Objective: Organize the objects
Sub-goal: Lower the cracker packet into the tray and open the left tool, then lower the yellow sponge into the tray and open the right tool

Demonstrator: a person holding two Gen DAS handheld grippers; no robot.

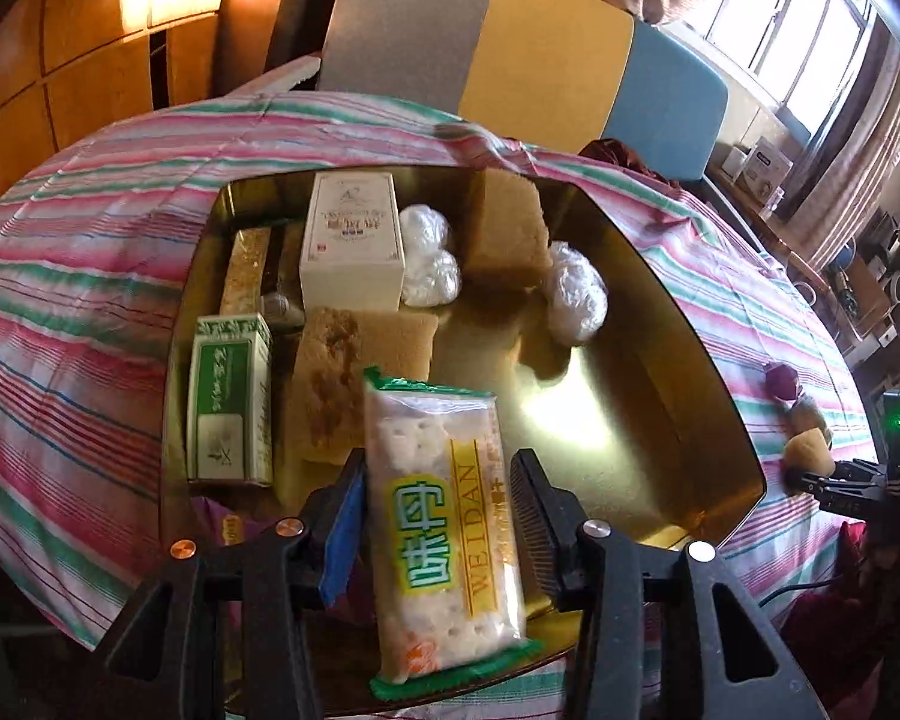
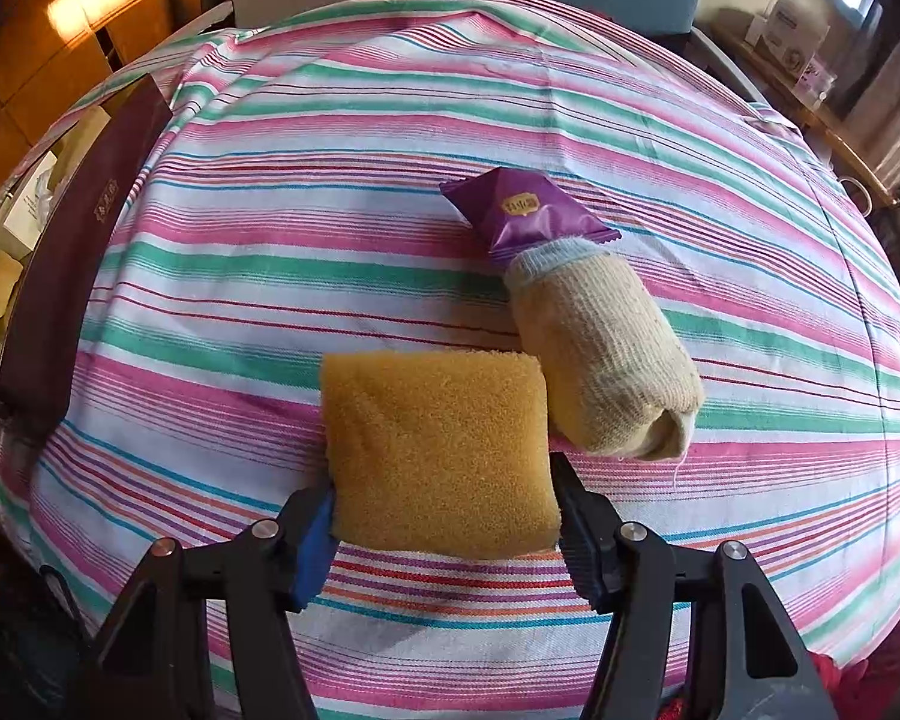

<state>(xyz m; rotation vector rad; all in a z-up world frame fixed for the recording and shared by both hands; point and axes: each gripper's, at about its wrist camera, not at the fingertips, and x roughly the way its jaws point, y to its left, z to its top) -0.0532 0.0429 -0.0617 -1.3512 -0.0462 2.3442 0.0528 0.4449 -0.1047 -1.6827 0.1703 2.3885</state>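
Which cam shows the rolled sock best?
Right wrist view: the rolled sock lies in full on the striped cloth, touching the sponge in the right gripper. The left wrist view shows only a small tan lump at its far right edge.
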